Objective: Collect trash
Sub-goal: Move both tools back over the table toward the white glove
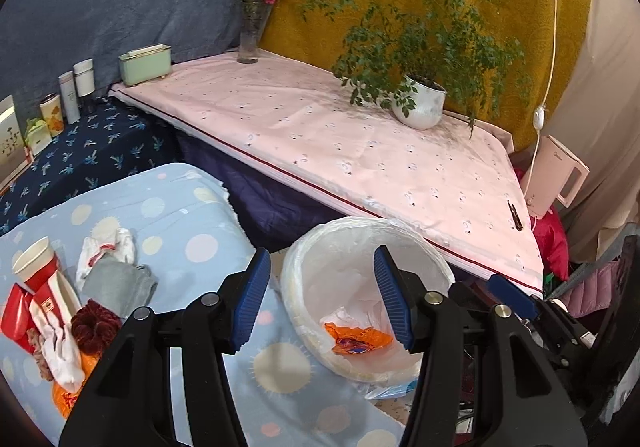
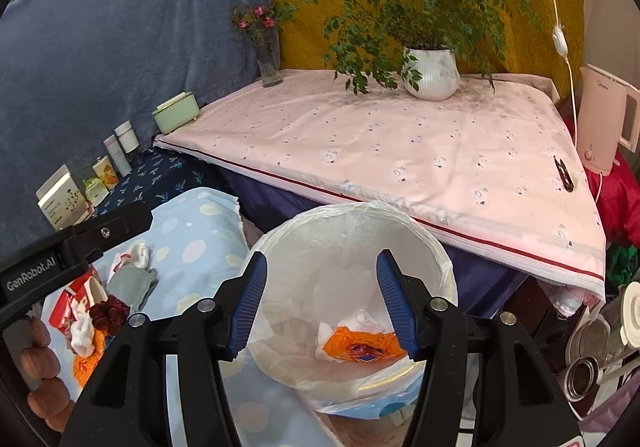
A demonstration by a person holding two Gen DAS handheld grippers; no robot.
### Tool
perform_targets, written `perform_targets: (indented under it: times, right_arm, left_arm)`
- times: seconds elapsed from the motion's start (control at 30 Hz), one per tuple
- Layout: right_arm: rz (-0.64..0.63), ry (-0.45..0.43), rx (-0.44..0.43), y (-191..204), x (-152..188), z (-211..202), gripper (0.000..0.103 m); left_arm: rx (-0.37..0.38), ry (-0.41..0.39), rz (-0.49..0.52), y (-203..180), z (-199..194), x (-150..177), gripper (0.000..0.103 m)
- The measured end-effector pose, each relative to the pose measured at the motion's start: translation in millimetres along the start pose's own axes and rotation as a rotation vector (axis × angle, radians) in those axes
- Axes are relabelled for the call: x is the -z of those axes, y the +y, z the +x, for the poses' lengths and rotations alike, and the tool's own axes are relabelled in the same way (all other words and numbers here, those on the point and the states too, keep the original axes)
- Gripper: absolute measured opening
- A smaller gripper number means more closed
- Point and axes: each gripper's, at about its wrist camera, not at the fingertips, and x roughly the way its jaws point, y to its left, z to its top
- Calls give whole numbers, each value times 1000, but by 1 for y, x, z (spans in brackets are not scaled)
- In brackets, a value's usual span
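A white bin [image 1: 298, 287] lined with a clear bag stands beside the blue dotted bed; it also shows in the right wrist view [image 2: 436, 259]. An orange wrapper [image 1: 358, 339] and white tissue lie inside it, and the wrapper shows in the right wrist view [image 2: 360, 347] too. My left gripper [image 1: 322, 301] is open and empty, over the bin's near rim. My right gripper [image 2: 322, 307] is open and empty above the bin. A litter pile lies on the bed at left: red paper cup [image 1: 34, 267], red packets, white tissue [image 1: 60, 355], orange wrapper [image 1: 66, 399].
A grey cloth [image 1: 116, 283] and a dark red scrunchie [image 1: 94, 325] lie by the pile. A pink-covered table [image 2: 400, 151] behind the bin holds a potted plant [image 2: 430, 73], a flower vase [image 2: 270, 63] and a green box [image 2: 176, 117]. A pink kettle [image 2: 604, 123] stands at right.
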Motion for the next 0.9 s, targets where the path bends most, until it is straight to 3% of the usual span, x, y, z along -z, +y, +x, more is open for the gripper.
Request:
perform_targets:
  times: [0.27,0.9]
  right_arm:
    - [-48,-24,-47,34,-1,-21,57]
    - [-184,31,-201,137,35,-36,57]
  left_arm:
    - [-87,-25,-69,40,-30,13,60]
    - [-316,21,-277,173,-95,83,60]
